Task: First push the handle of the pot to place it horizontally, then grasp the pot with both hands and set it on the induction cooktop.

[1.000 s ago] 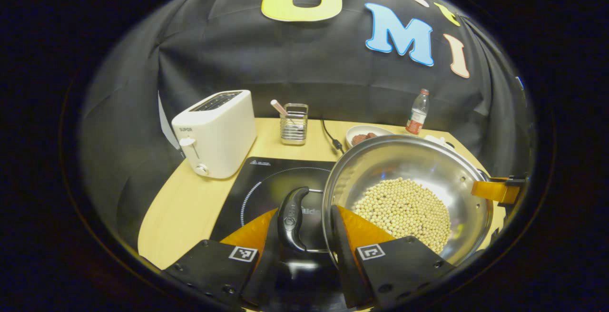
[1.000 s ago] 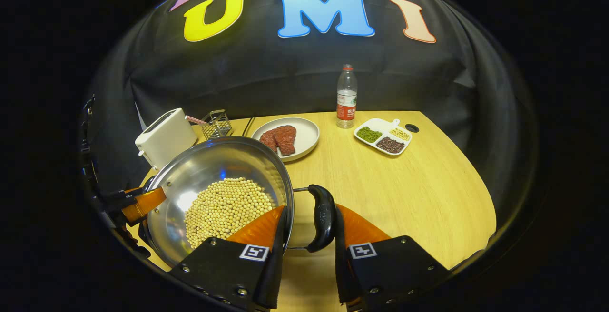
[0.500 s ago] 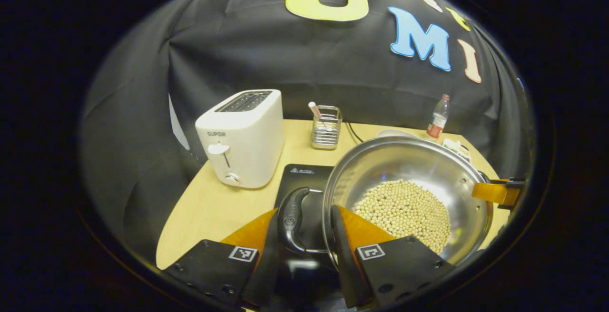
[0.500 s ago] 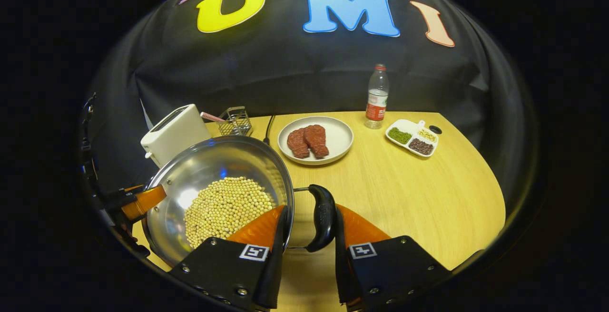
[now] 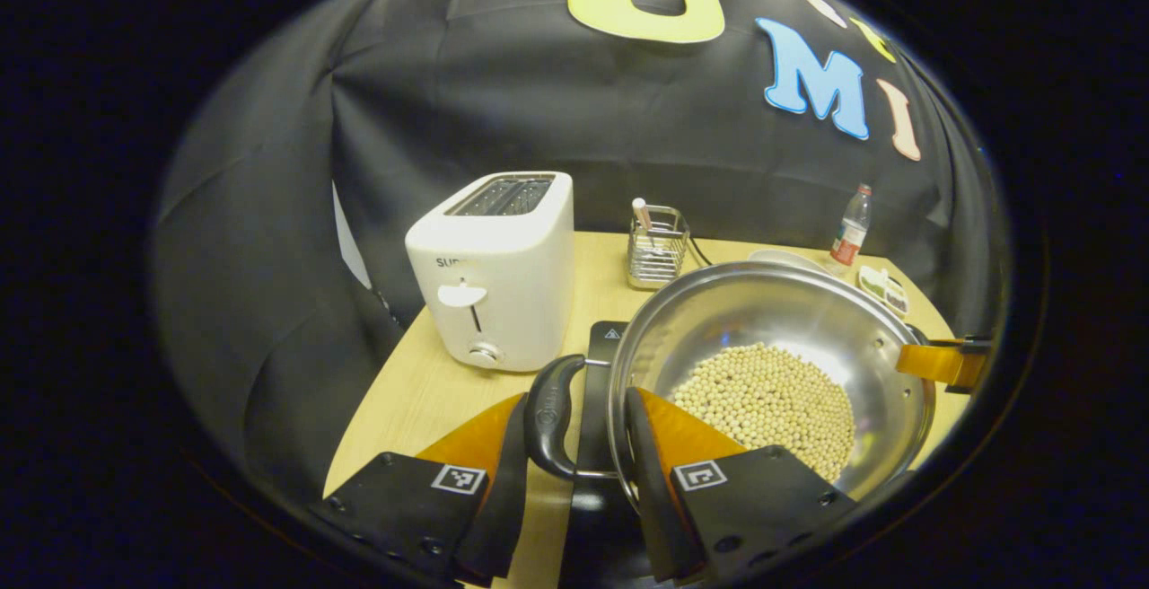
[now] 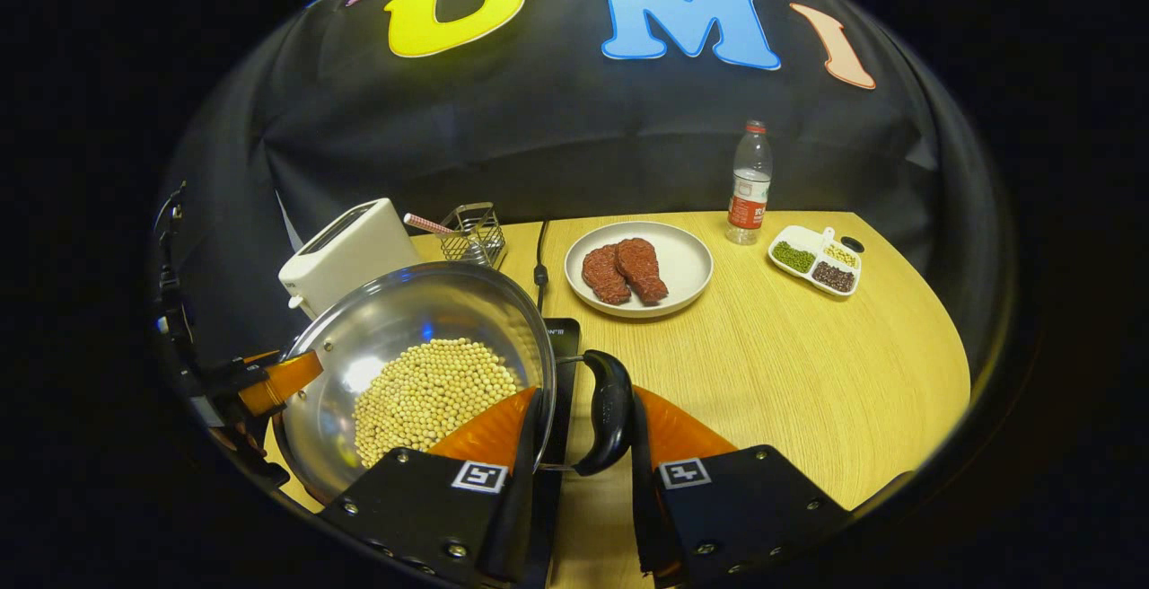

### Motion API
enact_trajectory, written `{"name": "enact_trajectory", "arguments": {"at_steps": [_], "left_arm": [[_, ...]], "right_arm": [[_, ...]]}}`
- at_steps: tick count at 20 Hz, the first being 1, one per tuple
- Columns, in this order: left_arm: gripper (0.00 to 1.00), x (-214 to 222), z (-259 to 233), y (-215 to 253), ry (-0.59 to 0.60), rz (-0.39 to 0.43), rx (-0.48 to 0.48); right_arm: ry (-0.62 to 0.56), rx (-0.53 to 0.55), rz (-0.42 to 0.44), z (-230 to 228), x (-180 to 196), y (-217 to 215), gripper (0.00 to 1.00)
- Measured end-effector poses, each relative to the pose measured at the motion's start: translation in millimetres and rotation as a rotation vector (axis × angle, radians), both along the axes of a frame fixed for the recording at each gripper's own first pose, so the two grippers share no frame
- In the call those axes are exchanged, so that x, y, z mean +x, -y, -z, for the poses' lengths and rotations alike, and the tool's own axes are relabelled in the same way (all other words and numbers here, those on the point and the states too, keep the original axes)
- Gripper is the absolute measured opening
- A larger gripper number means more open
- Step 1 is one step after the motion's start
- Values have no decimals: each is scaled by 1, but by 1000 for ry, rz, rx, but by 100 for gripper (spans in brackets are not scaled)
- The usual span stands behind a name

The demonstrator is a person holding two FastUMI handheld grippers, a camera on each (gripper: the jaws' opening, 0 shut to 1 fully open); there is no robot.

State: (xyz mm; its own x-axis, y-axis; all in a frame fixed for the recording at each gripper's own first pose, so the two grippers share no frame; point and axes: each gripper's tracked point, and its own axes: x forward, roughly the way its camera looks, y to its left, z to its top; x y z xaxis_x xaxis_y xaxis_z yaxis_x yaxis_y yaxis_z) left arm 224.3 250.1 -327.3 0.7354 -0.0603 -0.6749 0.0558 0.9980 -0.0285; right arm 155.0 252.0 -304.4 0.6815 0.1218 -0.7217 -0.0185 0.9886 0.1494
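Steel pot (image 5: 790,320), round and shiny, carries a heap of pale yellow beans (image 5: 763,396) on its floor and has a black loop handle at each side. In the left gripper view the left tool (image 5: 565,432) has its orange fingers closed on one black handle (image 5: 546,414) and the pot rim; the right tool's orange finger shows at the far rim (image 5: 929,362). In the right gripper view the right tool (image 6: 583,432) is closed the same way on the other handle (image 6: 606,409), one finger inside the rim, one outside the loop. The pot (image 6: 404,320) is held between both tools above the black induction cooktop (image 5: 601,364), whose edge shows beneath the rim (image 6: 561,364); whether the pot base touches it cannot be told.

Writing: the white toaster (image 5: 494,270) bears grey letters on its front, partly hidden; a small warning triangle and tiny white print sit on the cooktop corner, too small to make out.

Around it on the wooden desk (image 6: 808,373): the toaster just beside the cooktop, a wire holder (image 5: 658,246) with a pink-tipped stick behind it, a black cable (image 6: 539,252), a white plate (image 6: 691,266) with two red meat pieces (image 6: 624,270), a water bottle (image 6: 748,183) with a red label, and a divided white dish (image 6: 815,259) of green, dark and pale grains. The toaster stands close to the left handle.
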Motion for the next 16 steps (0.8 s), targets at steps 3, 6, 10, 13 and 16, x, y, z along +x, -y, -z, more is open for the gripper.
{"name": "enact_trajectory", "arguments": {"at_steps": [3,6,10,13,16], "left_arm": [[72,7,1,-10,45,-31,53],[99,7,-21,-14,100,-55,86],[100,10,-66,-8,225,-63,108],[100,1,-101,17,285,-51,96],[98,-15,-132,55,349,-33,40]], "right_arm": [[38,18,-13,-3,4,5,51],[157,-3,0,-31,15,24,99],[247,-29,41,-65,12,59,99],[318,-53,47,-93,1,89,99],[383,-96,41,-118,-16,127,99]]}}
